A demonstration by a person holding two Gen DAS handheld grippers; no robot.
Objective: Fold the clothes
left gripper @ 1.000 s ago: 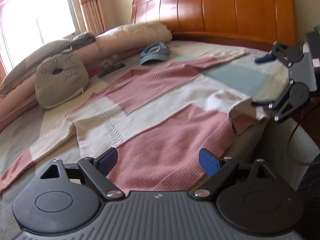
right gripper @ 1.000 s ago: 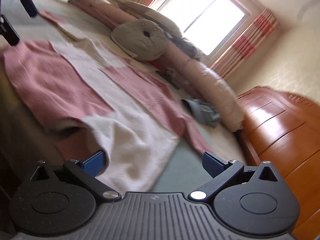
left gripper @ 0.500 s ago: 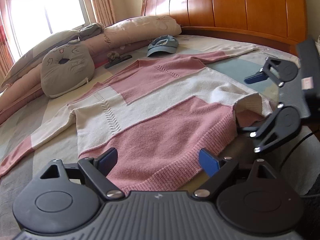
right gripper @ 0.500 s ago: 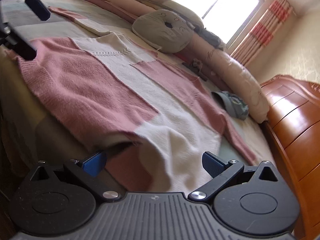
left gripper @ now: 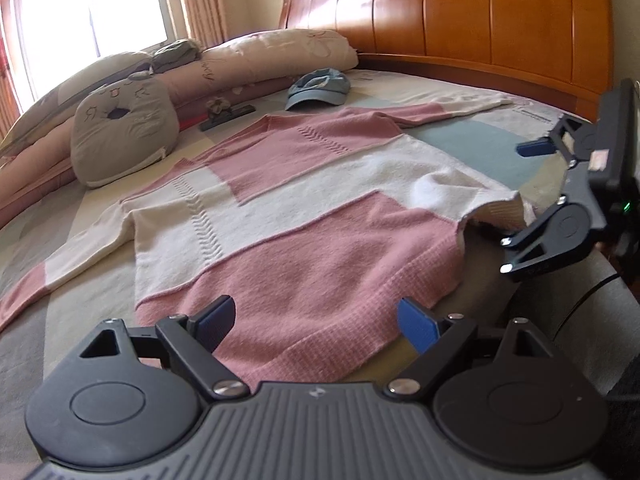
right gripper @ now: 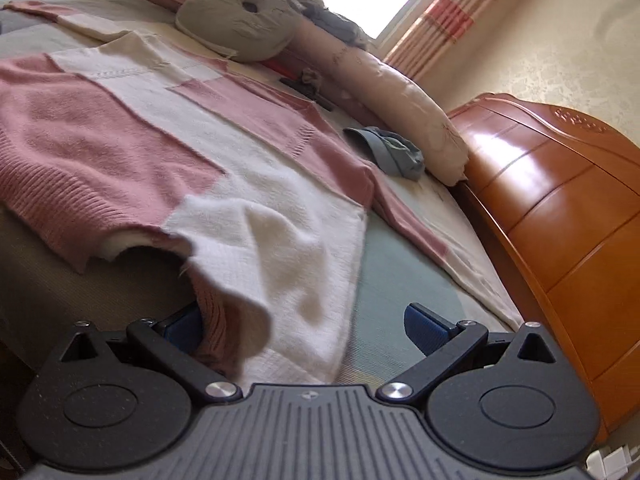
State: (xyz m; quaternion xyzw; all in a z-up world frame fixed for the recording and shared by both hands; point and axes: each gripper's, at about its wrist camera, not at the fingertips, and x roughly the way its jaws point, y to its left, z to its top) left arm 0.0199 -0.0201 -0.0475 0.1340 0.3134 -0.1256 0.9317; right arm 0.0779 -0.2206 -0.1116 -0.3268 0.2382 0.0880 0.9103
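A pink and white knitted sweater (left gripper: pixel 304 216) lies spread flat on the bed (left gripper: pixel 472 140), sleeves out to both sides. My left gripper (left gripper: pixel 316 320) is open just above the pink ribbed hem, which lies between its blue fingers. My right gripper (left gripper: pixel 524 196) is open at the sweater's lifted white hem corner on the right. In the right wrist view the sweater (right gripper: pixel 140 128) runs away to the left. Its white corner lies between the fingers of the right gripper (right gripper: pixel 304 326), draped against the left finger (right gripper: pixel 180 326).
A grey cushion (left gripper: pixel 120 132), a blue cap (left gripper: pixel 320 88) and a small black clip (left gripper: pixel 226 114) lie beyond the sweater. A long rolled quilt (left gripper: pixel 260 60) runs along the far side. The wooden headboard (left gripper: pixel 480 20) stands on the right. The bed edge drops off under both grippers.
The right gripper has moved in onto the white hem corner, which now lies between its fingers. The left gripper has edged closer to the pink hem.
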